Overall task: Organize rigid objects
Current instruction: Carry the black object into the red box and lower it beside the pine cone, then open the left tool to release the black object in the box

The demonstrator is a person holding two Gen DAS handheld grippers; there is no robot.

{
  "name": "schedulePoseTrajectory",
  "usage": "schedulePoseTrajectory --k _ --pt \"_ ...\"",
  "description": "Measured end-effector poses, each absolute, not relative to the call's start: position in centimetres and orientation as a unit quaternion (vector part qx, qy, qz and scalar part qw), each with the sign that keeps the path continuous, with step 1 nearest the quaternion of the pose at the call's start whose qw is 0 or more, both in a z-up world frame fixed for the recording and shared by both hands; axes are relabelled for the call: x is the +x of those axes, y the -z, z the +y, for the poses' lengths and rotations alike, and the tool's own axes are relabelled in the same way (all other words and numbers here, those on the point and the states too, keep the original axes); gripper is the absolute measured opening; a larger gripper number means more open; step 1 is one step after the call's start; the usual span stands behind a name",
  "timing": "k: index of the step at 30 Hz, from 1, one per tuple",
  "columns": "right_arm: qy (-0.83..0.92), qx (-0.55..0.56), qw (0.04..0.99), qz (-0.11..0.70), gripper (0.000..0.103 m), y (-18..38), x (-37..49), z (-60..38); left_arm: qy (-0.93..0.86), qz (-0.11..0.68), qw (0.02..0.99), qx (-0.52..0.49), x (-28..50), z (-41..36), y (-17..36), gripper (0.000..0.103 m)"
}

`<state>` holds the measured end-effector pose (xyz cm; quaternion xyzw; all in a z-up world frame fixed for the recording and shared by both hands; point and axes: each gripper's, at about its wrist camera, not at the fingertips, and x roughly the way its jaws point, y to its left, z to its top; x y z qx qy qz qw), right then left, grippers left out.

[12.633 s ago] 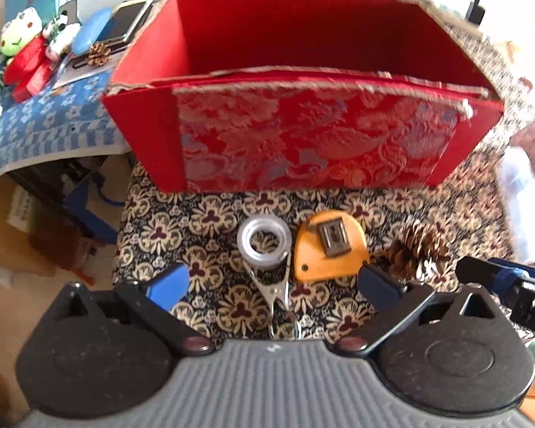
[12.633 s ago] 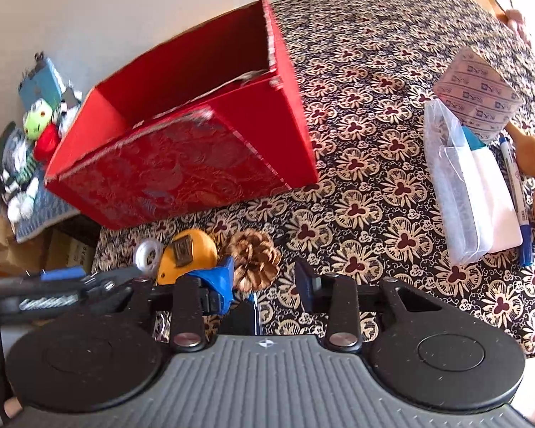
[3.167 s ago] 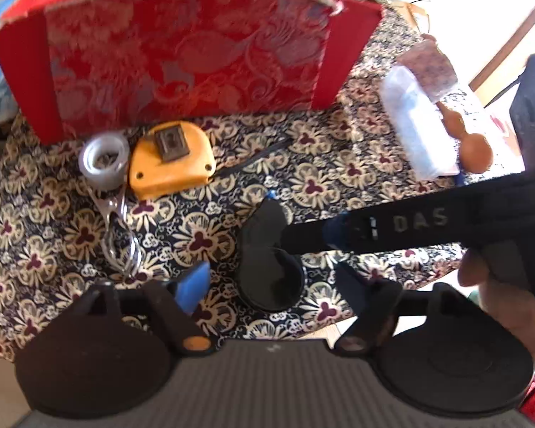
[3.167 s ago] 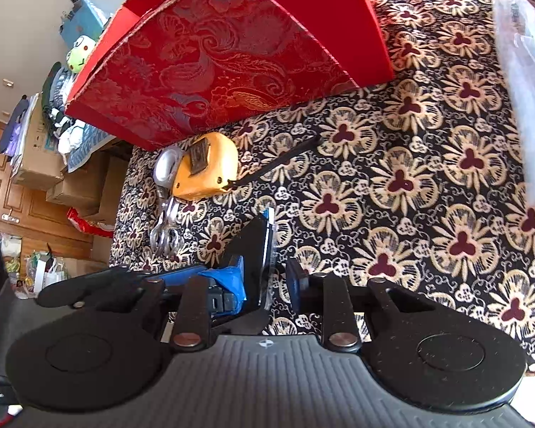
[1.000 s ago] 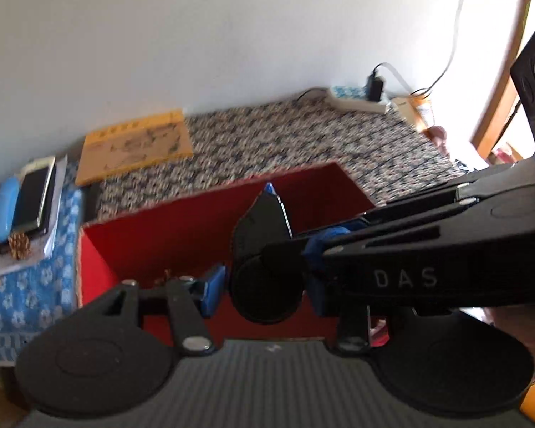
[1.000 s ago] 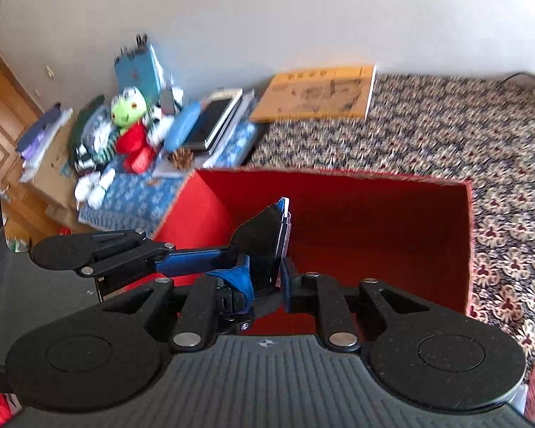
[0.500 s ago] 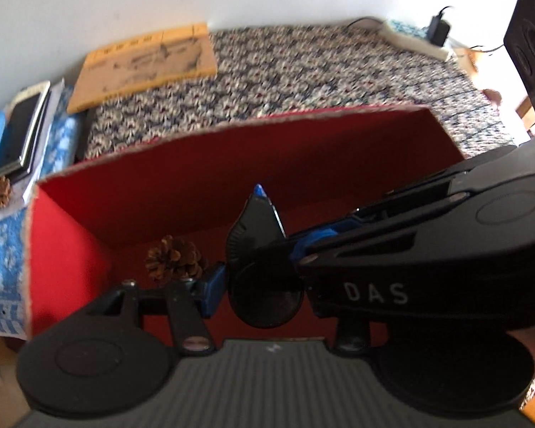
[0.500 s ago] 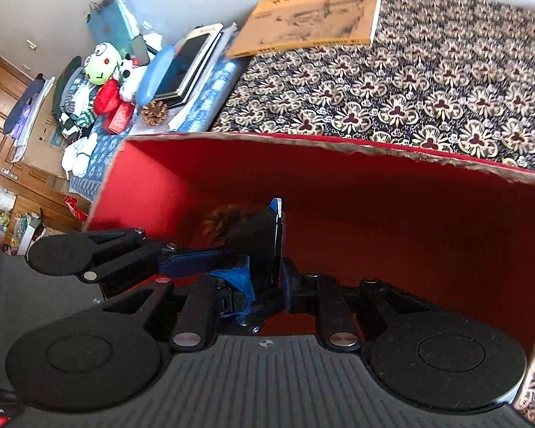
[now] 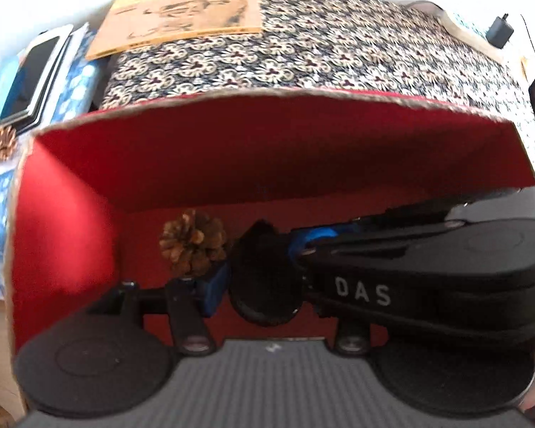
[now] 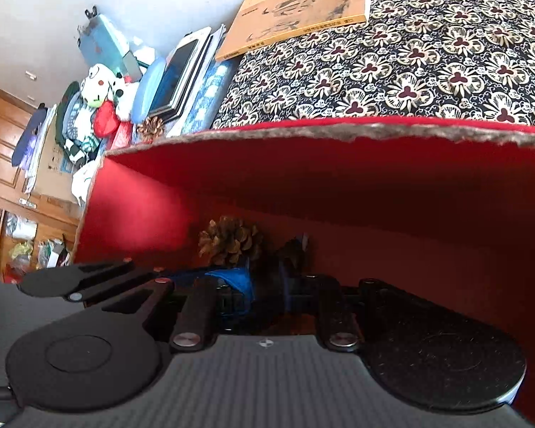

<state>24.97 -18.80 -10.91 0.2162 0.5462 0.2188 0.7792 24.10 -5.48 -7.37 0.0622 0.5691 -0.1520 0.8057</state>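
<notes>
Inside the red box (image 9: 132, 164), both grippers clamped on one black teardrop-shaped object (image 9: 264, 278); left gripper (image 9: 267, 289) across its round end, right gripper (image 10: 267, 285) pinching its thin edge, pine cone (image 9: 193, 246) just beside

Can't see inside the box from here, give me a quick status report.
Both tongs, left and right, shut on the black flat object, low inside the red box. Pine cone on the floor just beside it, close.

The red box (image 9: 267, 149) is showing matt card with a frayed rim; the tablecloth (image 9: 356, 57) is looking like printed cloth.
</notes>
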Motion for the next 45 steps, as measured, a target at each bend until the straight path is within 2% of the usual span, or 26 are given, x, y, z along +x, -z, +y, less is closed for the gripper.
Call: schedulePoseTrajectory --k 9,12,23,45 --pt "-0.237 0.215 0.776 0.543 0.0 10.8 25.1 -18.5 0.131 0.56 0.816 0.058 24.0 -5.1 7.2 0.04" --pt "-0.233 0.213 0.777 0.545 0.006 10.9 25.1 -18.4 0.125 0.559 0.818 0.06 23.9 -5.0 7.2 0.04" --pt "-0.228 0.192 0.782 0.548 0.006 10.8 25.3 -18.1 0.108 0.549 0.827 0.06 23.1 -5.0 7.0 0.04" --pt "-0.154 0.195 0.834 0.493 0.006 5.7 20.8 -19.5 0.079 0.489 0.863 0.099 20.8 -5.2 5.1 0.041"
